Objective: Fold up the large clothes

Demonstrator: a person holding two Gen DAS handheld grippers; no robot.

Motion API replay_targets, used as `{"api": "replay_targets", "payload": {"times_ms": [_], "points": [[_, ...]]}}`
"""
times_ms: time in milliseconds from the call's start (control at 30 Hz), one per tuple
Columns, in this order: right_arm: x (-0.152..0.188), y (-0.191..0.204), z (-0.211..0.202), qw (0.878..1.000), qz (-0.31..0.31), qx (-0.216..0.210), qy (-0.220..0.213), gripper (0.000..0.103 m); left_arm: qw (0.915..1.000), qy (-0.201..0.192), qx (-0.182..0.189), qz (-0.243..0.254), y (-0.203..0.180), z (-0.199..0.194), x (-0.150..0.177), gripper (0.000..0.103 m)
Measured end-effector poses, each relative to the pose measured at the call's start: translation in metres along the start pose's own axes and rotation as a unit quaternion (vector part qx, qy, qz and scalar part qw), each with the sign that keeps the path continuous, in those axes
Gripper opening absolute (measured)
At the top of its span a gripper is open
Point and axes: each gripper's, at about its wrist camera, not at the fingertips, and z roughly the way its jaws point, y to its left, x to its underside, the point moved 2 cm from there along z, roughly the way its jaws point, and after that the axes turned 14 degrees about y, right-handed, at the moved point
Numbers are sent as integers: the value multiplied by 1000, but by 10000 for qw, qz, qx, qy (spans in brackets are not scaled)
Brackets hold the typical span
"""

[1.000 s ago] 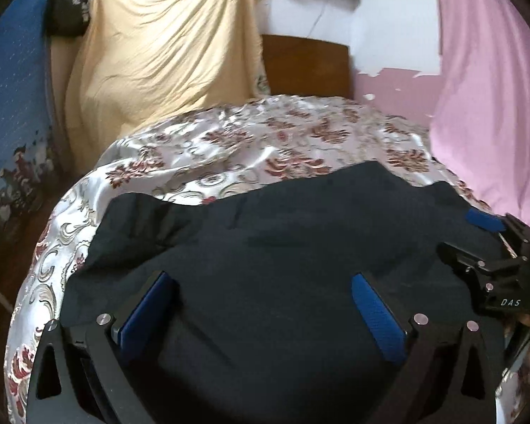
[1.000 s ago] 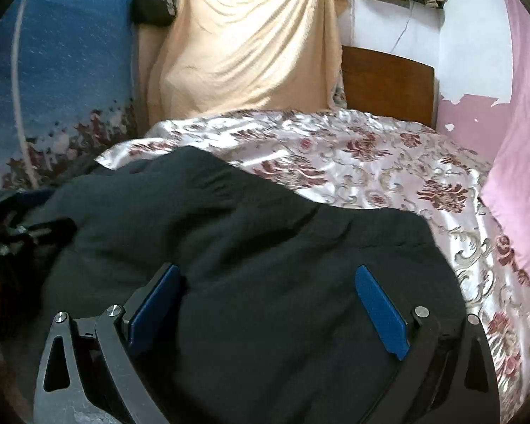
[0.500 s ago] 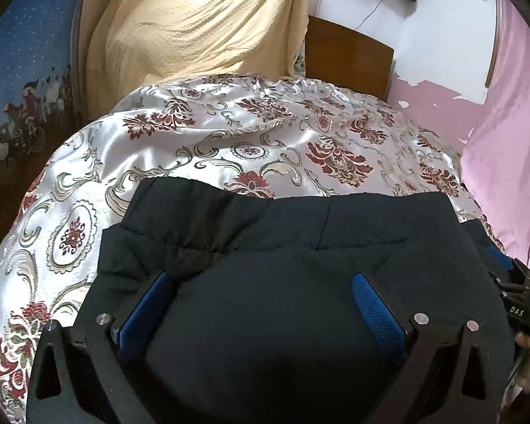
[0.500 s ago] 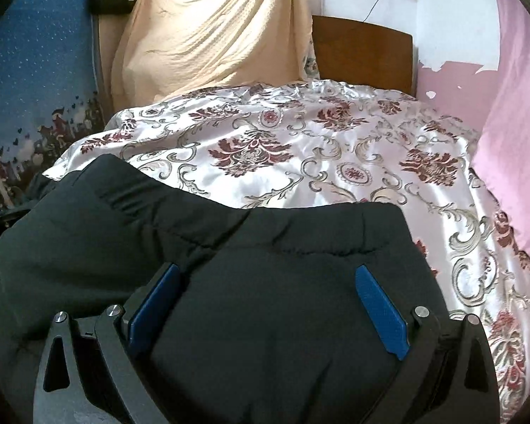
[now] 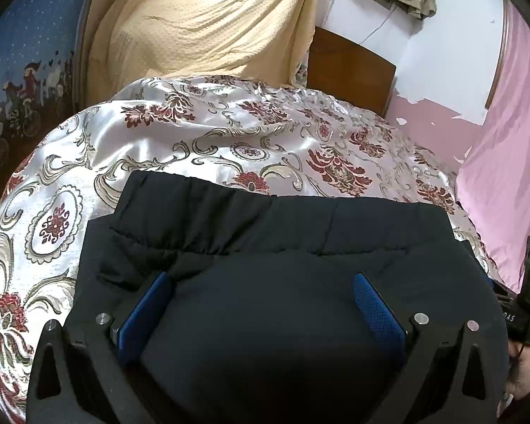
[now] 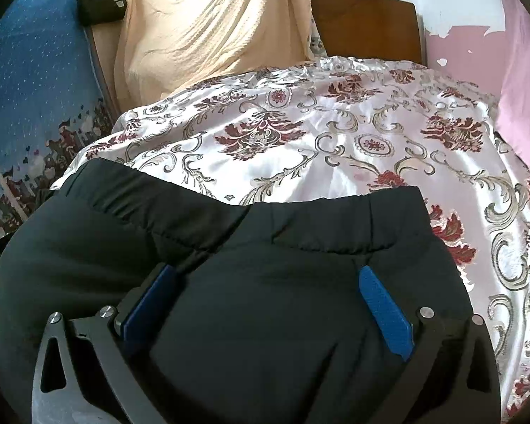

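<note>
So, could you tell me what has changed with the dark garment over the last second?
The dark garment has been drawn back across the floral bedspread, and more bedspread now shows beyond its far edge, which looks straighter. Both the left gripper and the right gripper stay open over the cloth; nothing was gripped or released. The hanging cream cloth is unchanged.

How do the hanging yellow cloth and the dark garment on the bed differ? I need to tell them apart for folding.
The yellow cloth hangs upright behind the bed; the dark garment lies flat on the floral bedspread.
The yellow cloth is pale and draped in long folds; the dark garment is near black, with a gathered band along its far edge.
The left tool and right tool are over the garment; nothing is near the cloth.
</note>
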Motion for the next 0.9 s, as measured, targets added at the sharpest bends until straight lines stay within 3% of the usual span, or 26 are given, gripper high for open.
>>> {"api": "replay_targets", "payload": {"times_ms": [267, 900], "points": [[1, -5, 6, 9998, 96, -197, 10, 102, 10000, -34, 7, -7, 1, 3, 0, 103], [2, -7, 11, 9998, 85, -150, 24, 102, 10000, -42, -6, -15, 2, 5, 1, 103]]}}
